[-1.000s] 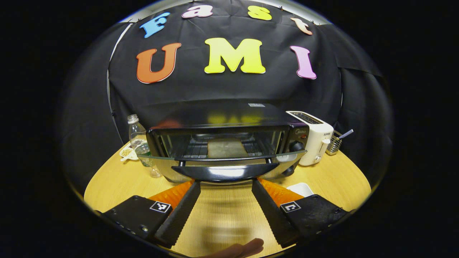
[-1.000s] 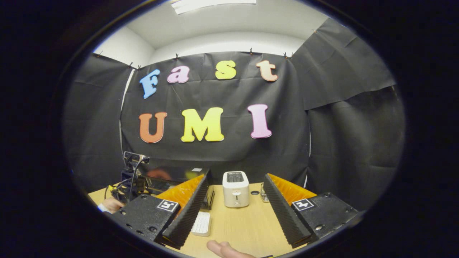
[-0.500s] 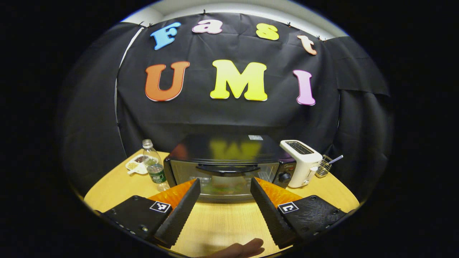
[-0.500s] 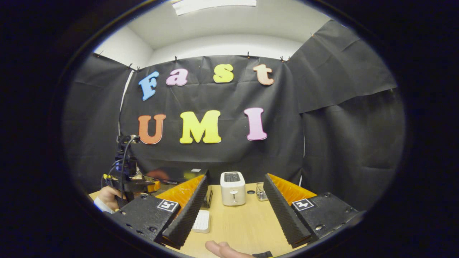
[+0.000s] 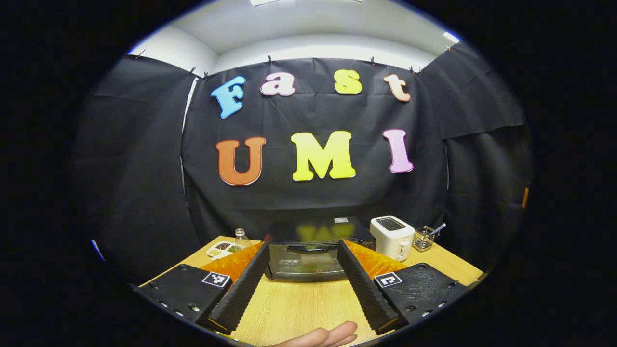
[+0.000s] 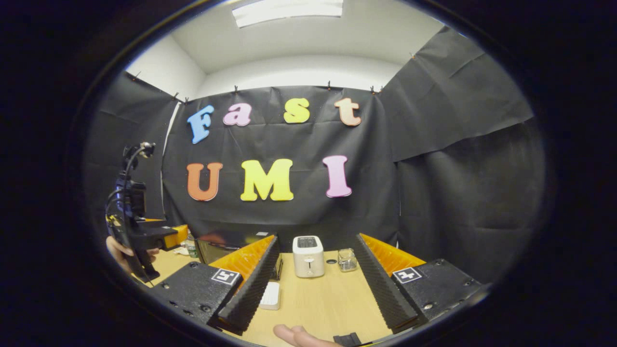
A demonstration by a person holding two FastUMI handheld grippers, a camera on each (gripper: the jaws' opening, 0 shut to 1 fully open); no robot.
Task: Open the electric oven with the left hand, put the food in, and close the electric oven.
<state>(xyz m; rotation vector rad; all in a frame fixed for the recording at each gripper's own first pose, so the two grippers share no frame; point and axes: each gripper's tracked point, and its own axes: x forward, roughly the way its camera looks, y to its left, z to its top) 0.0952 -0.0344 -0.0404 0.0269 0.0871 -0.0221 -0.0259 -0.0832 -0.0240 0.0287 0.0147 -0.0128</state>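
Note:
The black electric oven (image 5: 313,253) stands at the back of the wooden table (image 5: 299,308), its glass door shut and the handle along the top of the door. Through the glass I cannot make out the food. My left gripper (image 5: 302,245) is open, held well back from the oven and empty. In the right gripper view the oven (image 6: 226,241) is partly hidden behind a finger of my right gripper (image 6: 316,239), which is open and empty. Up at the far left of that view, a hand holds the left gripper (image 6: 166,236).
A white toaster (image 5: 393,236) and a wire basket (image 5: 424,237) stand right of the oven. A water bottle (image 5: 239,234) and a divided dish (image 5: 221,248) are on its left. A small white tray (image 6: 271,295) and a glass jar (image 6: 347,259) sit by the toaster (image 6: 307,255).
The oven door, hanging open one second ago, is shut now. My left gripper has drawn back and risen away from the oven. The right gripper has barely shifted.

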